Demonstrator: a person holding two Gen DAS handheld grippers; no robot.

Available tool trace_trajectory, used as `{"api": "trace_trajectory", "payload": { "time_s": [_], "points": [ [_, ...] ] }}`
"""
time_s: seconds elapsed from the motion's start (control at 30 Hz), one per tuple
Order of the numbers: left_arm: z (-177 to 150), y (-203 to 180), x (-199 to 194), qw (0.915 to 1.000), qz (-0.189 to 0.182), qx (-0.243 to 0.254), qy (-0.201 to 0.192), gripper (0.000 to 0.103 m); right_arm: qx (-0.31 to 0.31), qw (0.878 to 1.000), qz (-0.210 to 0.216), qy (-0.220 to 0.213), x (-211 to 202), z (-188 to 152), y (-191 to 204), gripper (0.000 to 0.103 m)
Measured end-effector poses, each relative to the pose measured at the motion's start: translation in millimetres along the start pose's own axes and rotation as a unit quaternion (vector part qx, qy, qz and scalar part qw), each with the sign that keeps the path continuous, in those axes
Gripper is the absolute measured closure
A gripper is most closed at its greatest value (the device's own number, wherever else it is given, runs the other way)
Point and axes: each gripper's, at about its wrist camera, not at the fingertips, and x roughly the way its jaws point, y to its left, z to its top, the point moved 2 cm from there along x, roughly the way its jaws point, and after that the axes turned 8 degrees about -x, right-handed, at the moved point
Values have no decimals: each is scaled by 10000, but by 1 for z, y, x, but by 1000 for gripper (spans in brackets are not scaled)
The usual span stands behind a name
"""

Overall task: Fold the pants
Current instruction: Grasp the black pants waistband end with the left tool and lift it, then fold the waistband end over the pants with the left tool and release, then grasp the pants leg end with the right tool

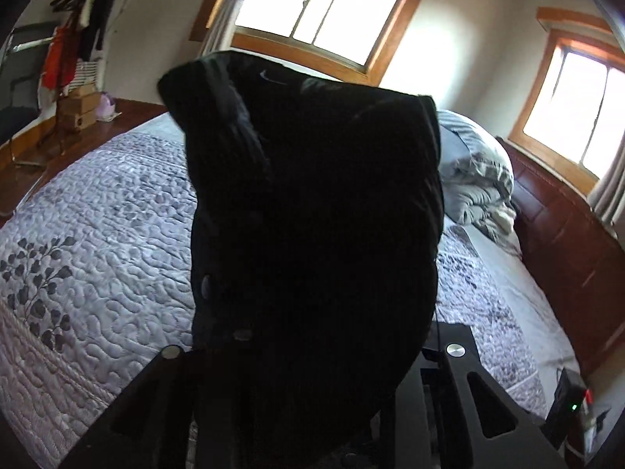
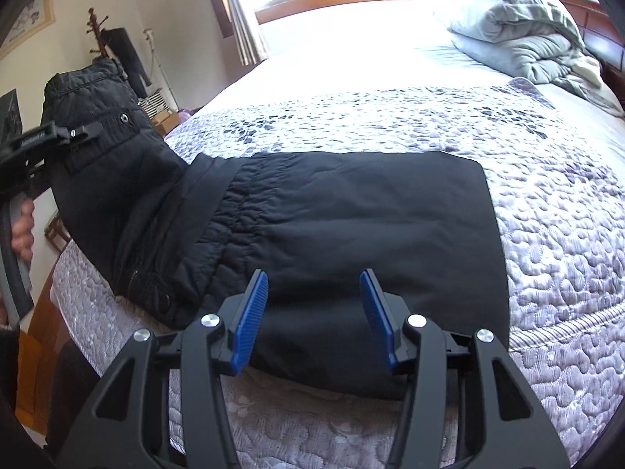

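Bedroom, quilted bed (image 2: 547,234) under two windows. Black pants (image 2: 351,215) lie flat across the quilt — waist end lifted at the left, clamped in the left gripper (image 2: 84,132). Soft, padded, floppy; best gripped at waistband or hem corners. Right gripper (image 2: 314,312) hovers over the near edge — jaws apart, empty.

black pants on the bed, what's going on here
A person is folding black pants on a quilted bed. The left claw grips the waist end and holds it lifted above the mattress, while the rest lies flat. The right claw hovers open over the flat part, touching nothing.
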Motion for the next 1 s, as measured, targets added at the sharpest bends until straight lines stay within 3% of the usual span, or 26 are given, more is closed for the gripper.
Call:
{"api": "trace_trajectory", "payload": {
  "time_s": [0.07,0.2,0.27,0.3,0.33,0.37,0.5,0.53,0.6,0.7,0.77,0.9,1.0],
  "points": [
    [-19,-15,6,9990,49,422,121,75,172,9998,19,-44,-4,-1,-10,50],
    [-61,-45,24,9934,46,998,557,62,591,9981,148,-134,-10,-2,-29,47],
    [-80,-55,38,9878,132,1334,792,53,786,9965,238,-164,-12,-2,-37,47],
    [-88,-57,44,9843,164,1512,892,44,877,9955,291,-193,-13,-1,-41,46],
    [-95,-61,47,9806,259,1676,978,27,973,9944,355,-222,-14,-1,-44,44],
    [-100,-61,50,9778,336,1792,1030,20,1057,9932,421,-236,-15,0,-47,43],
    [-113,-65,36,9641,503,2426,952,3,1299,9888,672,-287,-16,7,-53,28],
    [-113,-66,29,9624,539,2523,854,4,1360,9873,765,-293,-15,9,-53,26],
    [-107,-66,18,9630,606,2522,726,4,1502,9832,981,-335,-12,16,-53,25],
    [-90,-48,0,9781,510,1903,676,4,1763,9707,1588,-387,0,34,-49,17],
    [-77,-41,-7,9829,661,1621,570,4,1944,9613,1934,-274,13,43,-45,14],
    [-58,-18,-32,9901,674,1233,-15,4,2060,9579,1998,60,44,60,-38,14],
    [-45,-4,-39,9945,494,902,-193,4,2216,9515,2116,288,62,63,-35,14]
  ]
}}
